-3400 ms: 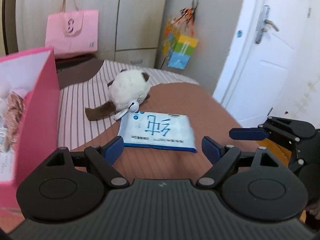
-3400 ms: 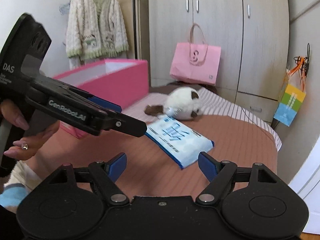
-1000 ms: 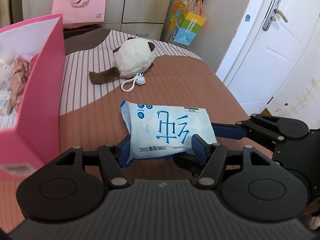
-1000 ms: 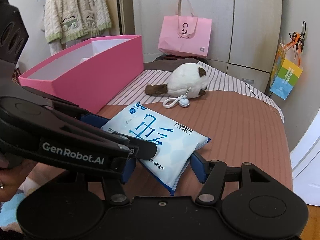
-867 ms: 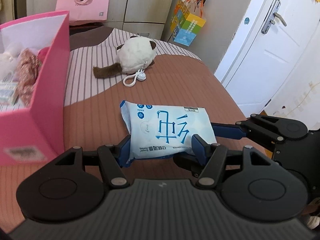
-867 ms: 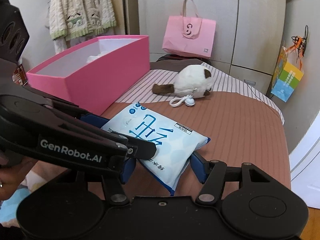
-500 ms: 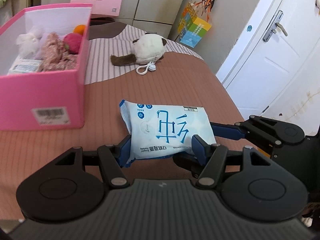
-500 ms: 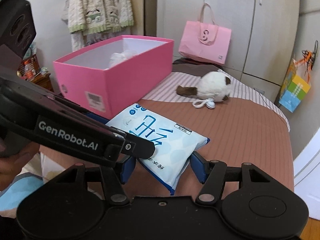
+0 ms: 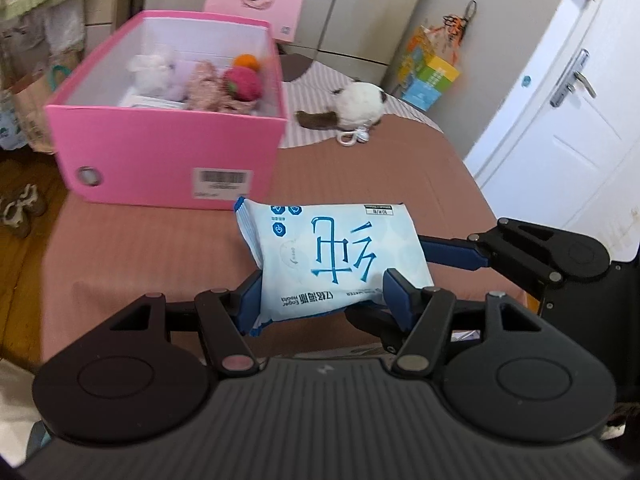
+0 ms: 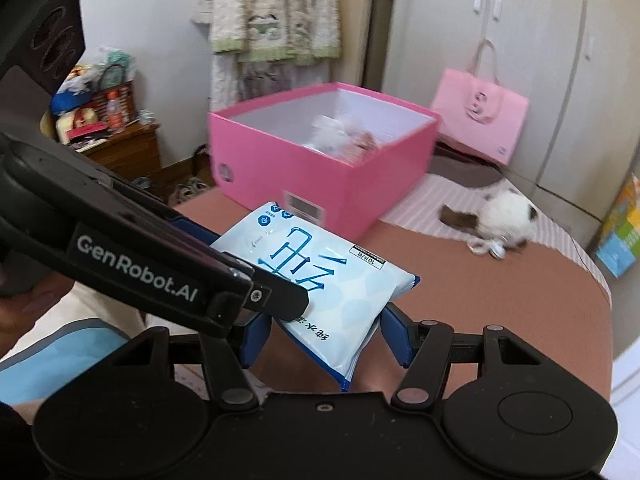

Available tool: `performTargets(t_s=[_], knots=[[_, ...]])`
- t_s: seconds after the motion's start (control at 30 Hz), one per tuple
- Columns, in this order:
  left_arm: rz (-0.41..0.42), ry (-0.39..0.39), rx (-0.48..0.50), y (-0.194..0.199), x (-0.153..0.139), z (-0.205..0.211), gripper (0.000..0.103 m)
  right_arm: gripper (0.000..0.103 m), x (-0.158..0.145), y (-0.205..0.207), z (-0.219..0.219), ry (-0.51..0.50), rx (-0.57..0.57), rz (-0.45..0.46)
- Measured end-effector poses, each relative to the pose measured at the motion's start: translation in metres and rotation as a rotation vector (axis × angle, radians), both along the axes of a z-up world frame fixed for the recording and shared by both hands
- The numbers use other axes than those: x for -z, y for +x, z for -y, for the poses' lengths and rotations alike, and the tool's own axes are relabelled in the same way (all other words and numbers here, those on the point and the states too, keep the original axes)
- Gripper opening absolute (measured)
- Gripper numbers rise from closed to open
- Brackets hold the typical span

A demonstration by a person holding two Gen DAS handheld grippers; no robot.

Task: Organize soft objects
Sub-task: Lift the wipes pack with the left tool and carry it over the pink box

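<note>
We hold the tissue pack (image 9: pixel 332 256) aloft over the bed (image 9: pixel 160 248), left tongs (image 9: pixel 320 296) and right tongs (image 10: pixel 324 334) both clenched on it. Pink box (image 9: pixel 168 160) lies ahead-left, nearer our left hand; pack's long axis runs crosswise.

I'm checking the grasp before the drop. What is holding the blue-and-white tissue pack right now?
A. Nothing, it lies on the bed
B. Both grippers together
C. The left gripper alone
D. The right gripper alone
B: the tissue pack sits clamped in the left gripper and the right gripper at once.
</note>
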State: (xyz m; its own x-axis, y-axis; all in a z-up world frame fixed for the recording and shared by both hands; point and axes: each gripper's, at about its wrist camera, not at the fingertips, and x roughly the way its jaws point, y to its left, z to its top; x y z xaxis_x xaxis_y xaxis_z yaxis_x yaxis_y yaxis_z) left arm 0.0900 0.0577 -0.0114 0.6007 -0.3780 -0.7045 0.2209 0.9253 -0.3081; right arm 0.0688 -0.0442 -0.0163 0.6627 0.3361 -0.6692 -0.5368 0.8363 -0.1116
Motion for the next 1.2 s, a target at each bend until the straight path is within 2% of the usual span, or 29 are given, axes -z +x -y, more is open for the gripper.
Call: performTargets(t_s=[0.23,0.47,0.63,0.97,1.2], knots=[[0.043,-0.002,-0.069,-0.016,-0.024,-0.036,0.062,0.067,-0.021,-0.008,-0.033,0.020,-0.093,0.059],[0.100,0.014,-0.102,-0.002,-0.051,-0.060,0.062,0.069,-0.041,0.011,-0.058,0.055,-0.126,0.120],[0.136,0.024,-0.104,0.024,-0.065,-0.070,0.062,0.069,-0.054,0.035,-0.066,0.073,-0.119,0.156],[0.205,0.065,-0.108,0.095,-0.079,-0.070,0.062,0.070,-0.066,0.107,-0.071,0.109,-0.073,0.167],[0.169,0.038,-0.146,0.150,-0.065,-0.083,0.063,0.070,-0.060,0.159,-0.075,0.126,-0.065,0.152]])
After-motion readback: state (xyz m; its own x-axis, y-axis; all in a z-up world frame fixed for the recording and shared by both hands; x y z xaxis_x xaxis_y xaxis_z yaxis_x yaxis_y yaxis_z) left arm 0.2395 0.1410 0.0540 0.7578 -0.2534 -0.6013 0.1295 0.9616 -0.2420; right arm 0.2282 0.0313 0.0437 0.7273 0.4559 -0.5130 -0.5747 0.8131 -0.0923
